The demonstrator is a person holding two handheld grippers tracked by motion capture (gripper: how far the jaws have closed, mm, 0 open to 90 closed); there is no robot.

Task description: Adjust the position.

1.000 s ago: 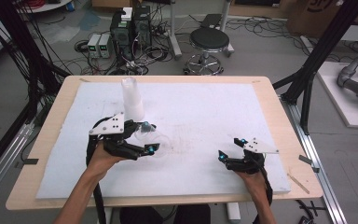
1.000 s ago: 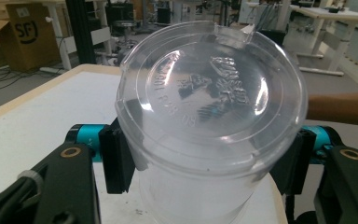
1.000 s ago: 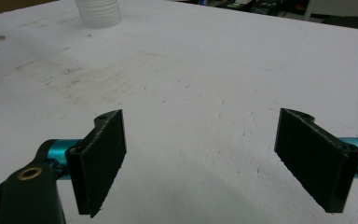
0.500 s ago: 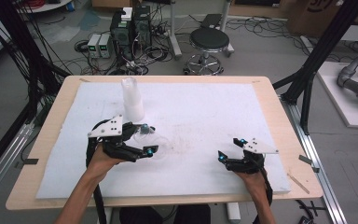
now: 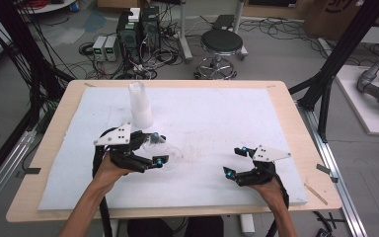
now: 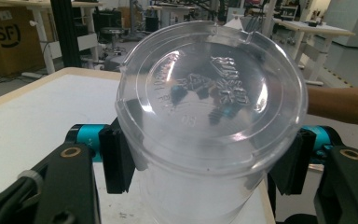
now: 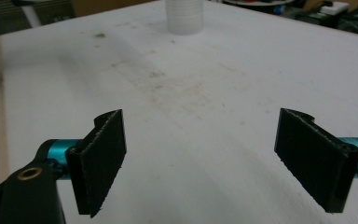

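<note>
A clear plastic cup with a moulded round end facing the camera sits between the black pads of my left gripper, which is shut on its sides. From above, the cup pokes out to the right of the left gripper, low over the white mat. My right gripper hovers over the mat's front right part. Its jaws stand wide apart with nothing between them, as the right gripper view confirms.
A tall stack of translucent cups stands upright on the mat behind the left gripper, and shows far ahead in the right gripper view. The mat lies on a wooden table. A stool and electronics sit beyond it.
</note>
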